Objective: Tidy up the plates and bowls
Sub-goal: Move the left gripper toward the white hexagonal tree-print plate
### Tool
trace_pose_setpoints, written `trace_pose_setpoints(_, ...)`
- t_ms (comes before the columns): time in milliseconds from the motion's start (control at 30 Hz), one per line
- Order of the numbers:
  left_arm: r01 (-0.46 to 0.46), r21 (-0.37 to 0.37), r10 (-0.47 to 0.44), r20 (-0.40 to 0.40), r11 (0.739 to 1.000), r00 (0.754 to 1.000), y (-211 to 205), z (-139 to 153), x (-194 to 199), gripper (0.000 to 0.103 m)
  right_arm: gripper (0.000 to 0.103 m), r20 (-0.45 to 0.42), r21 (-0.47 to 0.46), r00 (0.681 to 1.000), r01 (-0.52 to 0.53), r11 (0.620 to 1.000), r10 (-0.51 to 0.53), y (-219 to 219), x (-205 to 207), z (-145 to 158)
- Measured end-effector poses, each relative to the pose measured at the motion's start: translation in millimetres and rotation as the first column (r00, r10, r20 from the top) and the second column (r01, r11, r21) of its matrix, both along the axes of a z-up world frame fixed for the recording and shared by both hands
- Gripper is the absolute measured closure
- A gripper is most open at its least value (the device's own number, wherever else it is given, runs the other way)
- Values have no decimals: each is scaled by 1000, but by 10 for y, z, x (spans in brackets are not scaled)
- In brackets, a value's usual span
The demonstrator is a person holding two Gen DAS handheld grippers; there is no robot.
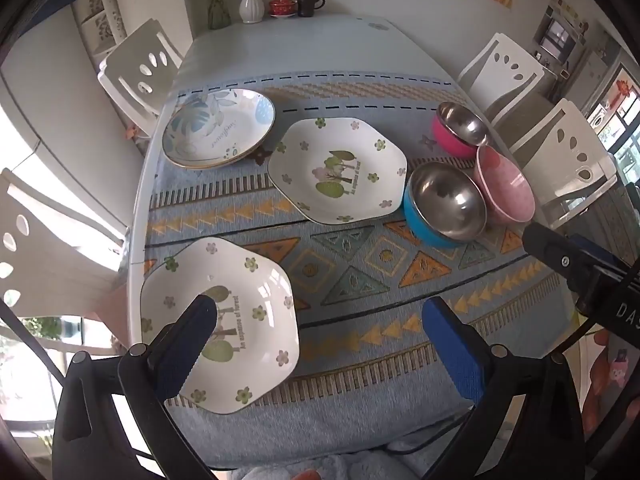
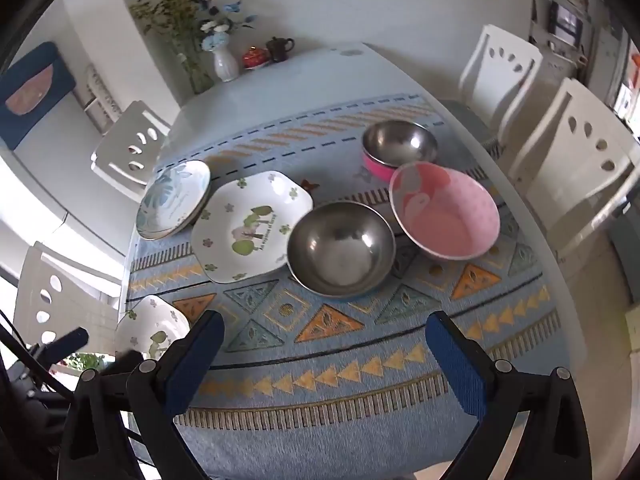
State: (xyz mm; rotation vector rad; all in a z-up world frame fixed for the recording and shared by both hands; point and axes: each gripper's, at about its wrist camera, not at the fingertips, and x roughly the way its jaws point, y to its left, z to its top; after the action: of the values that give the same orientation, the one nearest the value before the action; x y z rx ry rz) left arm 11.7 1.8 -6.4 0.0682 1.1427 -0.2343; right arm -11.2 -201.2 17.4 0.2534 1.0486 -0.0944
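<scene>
Plates: two tree-print plates (image 1: 338, 170) (image 1: 224, 324) on the worktop (image 1: 320, 48), one under the left tool (image 1: 320, 320), its twin ahead; leaf-print plates (image 1: 218, 128) far-left.
Bowls: blue (image 2: 340, 244), pink (image 2: 444, 210), magenta (image 2: 396, 148), ahead of right tool (image 2: 324, 334).
Tools: both spread wide, empty.
Step, likely: pinch near plate's rim, lift level, nest onto twin.
Writing: "An expanse of forest"; possibly "Sunflower".

Patterned blue table runner (image 1: 360, 360), white vase of flowers (image 1: 251, 5), red lidded cup (image 1: 282, 4), dark teapot (image 1: 308, 3), white chairs (image 1: 138, 64)
</scene>
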Motion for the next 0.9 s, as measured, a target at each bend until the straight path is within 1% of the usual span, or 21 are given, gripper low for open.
trace_pose_setpoints(100,-18,-6,18,14,1000,1000,33,34,-17,1,3,20,13,1000,-18,1000,18,3,-51,-29)
trace_pose_setpoints(167,-36,-6,36,16,999,999,60,42,-12,1,3,28,16,1000,-11,1000,11,52,-102,20)
trace_pose_setpoints(200,-43,-1,43,17,999,999,70,42,-12,1,3,27,15,1000,-10,1000,10,70,-63,22)
trace_pose_setpoints(267,-50,7,50,25,999,998,76,41,-25,1,3,19,35,1000,-6,999,5,-39,-28,4)
trace_pose_setpoints(333,-50,12,49,30,999,998,72,37,-45,1,3,27,48,1000,12,999,-13,-59,-43,34)
trace_pose_setpoints(367,-48,12,48,29,999,998,67,31,-51,1,3,16,50,1000,15,999,-16,-91,-60,-27)
trace_pose_setpoints(500,-35,8,35,7,999,999,37,-5,-35,1,3,4,48,999,40,998,-41,-129,-83,-20)
trace_pose_setpoints(567,-24,9,24,1,1000,1000,9,-12,-25,1,3,21,35,999,50,998,-50,-140,-129,-7)
trace_pose_setpoints(667,-2,4,2,-2,1000,1000,-40,-8,-6,1,3,22,20,997,70,997,-71,-173,-203,5)
trace_pose_setpoints(767,23,9,-23,-5,1000,1000,-112,-6,44,1,3,32,56,995,95,994,-97,-244,-268,-6)
trace_pose_setpoints(867,45,15,-44,-26,999,999,-151,-24,124,1,3,56,51,993,104,993,-107,-260,-328,20)
trace_pose_setpoints(900,53,10,-52,-36,999,998,-158,-28,161,1,3,50,31,993,106,994,-107,-246,-345,37)
